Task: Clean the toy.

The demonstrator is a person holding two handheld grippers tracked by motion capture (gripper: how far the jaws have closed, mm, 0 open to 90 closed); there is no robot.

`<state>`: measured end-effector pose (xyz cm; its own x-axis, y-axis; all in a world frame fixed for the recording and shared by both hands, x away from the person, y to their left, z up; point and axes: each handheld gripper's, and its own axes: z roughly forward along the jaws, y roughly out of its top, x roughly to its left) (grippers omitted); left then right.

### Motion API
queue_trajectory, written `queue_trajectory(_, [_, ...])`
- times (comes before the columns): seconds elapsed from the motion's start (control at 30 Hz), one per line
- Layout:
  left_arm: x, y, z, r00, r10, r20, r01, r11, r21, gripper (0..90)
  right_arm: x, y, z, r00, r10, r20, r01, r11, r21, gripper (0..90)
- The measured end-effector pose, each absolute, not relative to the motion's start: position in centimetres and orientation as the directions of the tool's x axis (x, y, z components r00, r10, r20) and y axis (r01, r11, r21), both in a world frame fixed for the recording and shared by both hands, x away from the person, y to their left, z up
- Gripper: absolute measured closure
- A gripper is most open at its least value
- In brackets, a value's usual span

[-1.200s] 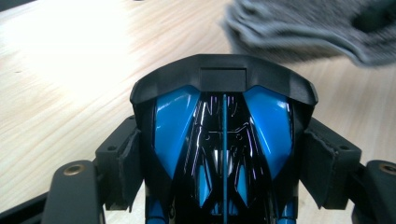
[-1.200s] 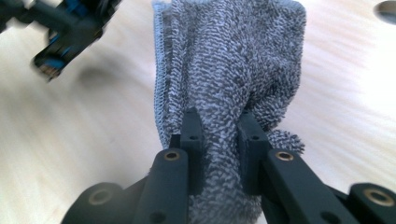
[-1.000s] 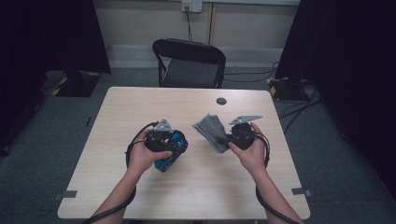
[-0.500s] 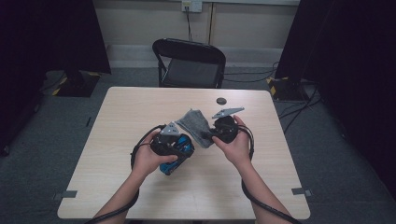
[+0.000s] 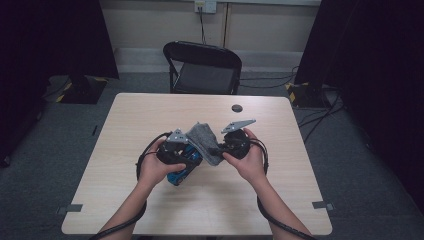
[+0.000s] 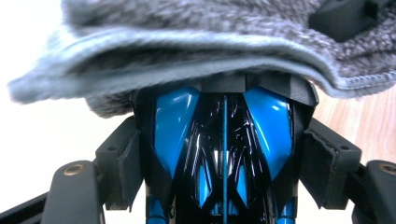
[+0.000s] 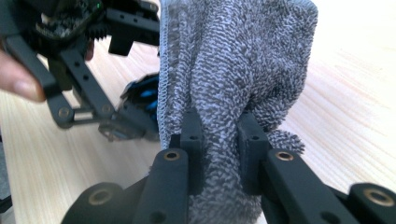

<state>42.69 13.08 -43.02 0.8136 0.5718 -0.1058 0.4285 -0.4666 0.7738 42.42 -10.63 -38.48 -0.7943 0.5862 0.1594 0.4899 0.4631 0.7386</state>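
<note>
1. Currently the right gripper (image 7: 219, 140) is clenched on a fold of the grey cloth (image 7: 233, 60), which rises straight ahead of its fingertips.
2. The left gripper (image 6: 224, 154) grasps the blue toy car (image 6: 224, 140) by its flanks, long axis running along the jaws, nose outward.
3. The cloth drapes across the car's far end, touching it, above the table (image 5: 150, 115).
4. Judgement: wiping runs along the car's length; the right hand is nearer the cloth.
</note>
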Motion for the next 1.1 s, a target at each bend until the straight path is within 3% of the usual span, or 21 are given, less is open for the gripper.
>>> queue_trajectory(0.7, [43.4, 15.3, -42.6, 0.761, 0.640, -0.109, 0.457, -0.409, 0.790, 25.5, 40.1, -11.5, -41.3, -0.818, 0.550, 0.165, 0.497, 0.533, 0.685, 76.2])
queue_trajectory(1.1, [42.9, 14.8, -41.4, 0.782, 0.616, -0.100, 0.424, -0.406, 0.809, 25.5, 41.9, -14.0, -41.1, -0.719, 0.685, 0.116, 0.559, 0.472, 0.681, 76.2])
